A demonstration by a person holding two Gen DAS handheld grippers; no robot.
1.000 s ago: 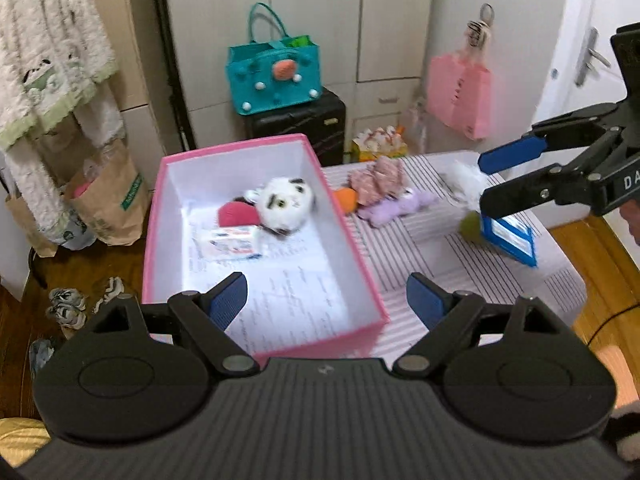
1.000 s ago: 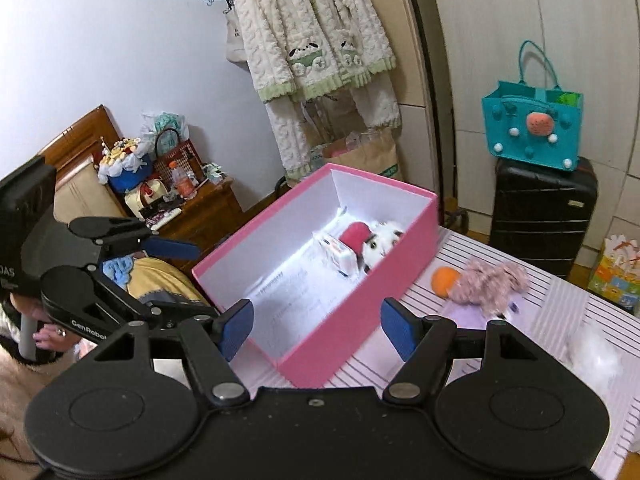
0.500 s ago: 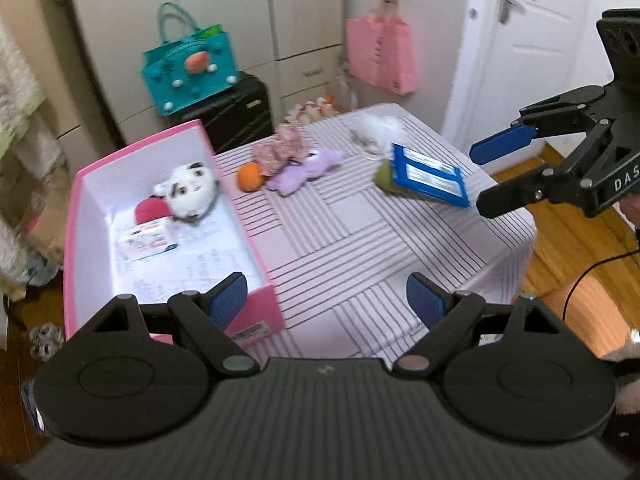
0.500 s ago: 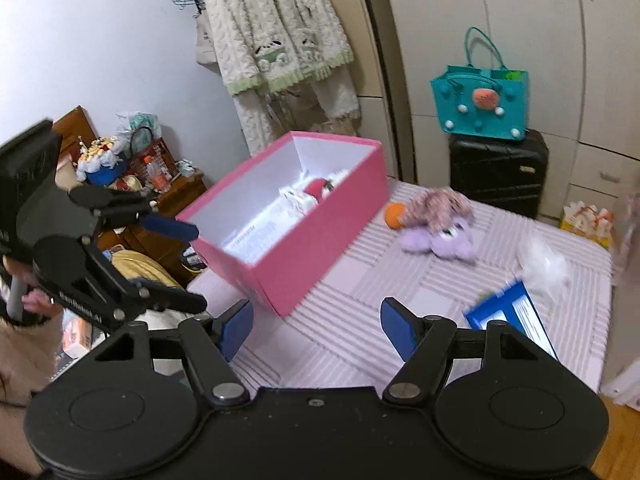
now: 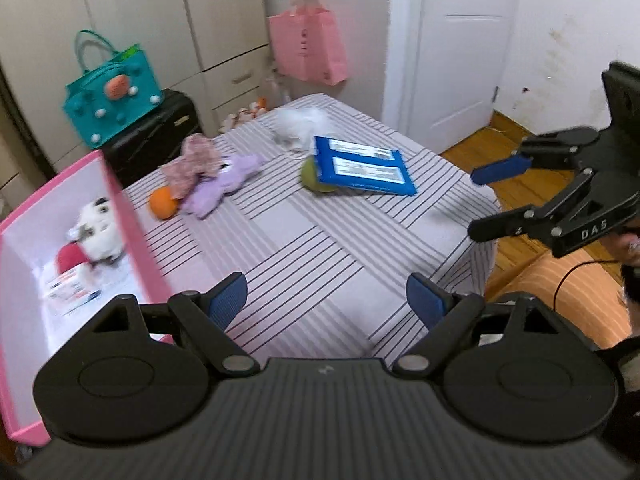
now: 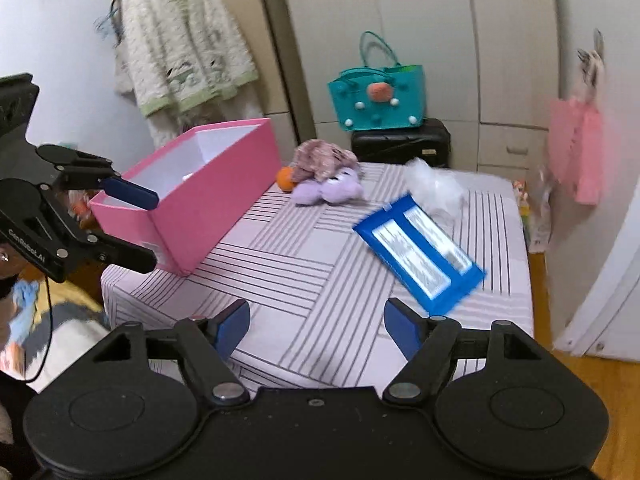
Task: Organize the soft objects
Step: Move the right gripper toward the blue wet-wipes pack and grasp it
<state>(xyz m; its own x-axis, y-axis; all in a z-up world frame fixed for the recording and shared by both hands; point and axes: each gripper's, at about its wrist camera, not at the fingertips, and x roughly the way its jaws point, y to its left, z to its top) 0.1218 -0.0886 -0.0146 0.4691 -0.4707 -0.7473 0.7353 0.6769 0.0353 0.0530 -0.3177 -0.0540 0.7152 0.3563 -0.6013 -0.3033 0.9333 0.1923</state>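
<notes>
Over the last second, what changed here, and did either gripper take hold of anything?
Both grippers swung right, away from the pink box toward the table's middle and the blue packet. The left gripper and right gripper stayed open and empty; nothing was grasped or released. The toys in the box, the purple plush and the orange ball lie as before.

- The left gripper [image 5: 326, 298] is held open above the striped table [image 5: 320, 248].
- A pink box [image 5: 136, 232] is seen at the table's left edge, holding a white plush [image 5: 98, 228].
- A purple plush [image 5: 224, 186], an orange ball [image 5: 163, 207] and a blue packet [image 5: 362, 166] are spread across the table's far half.
- The right gripper [image 5: 486, 202] is held open past the table's right edge.
</notes>
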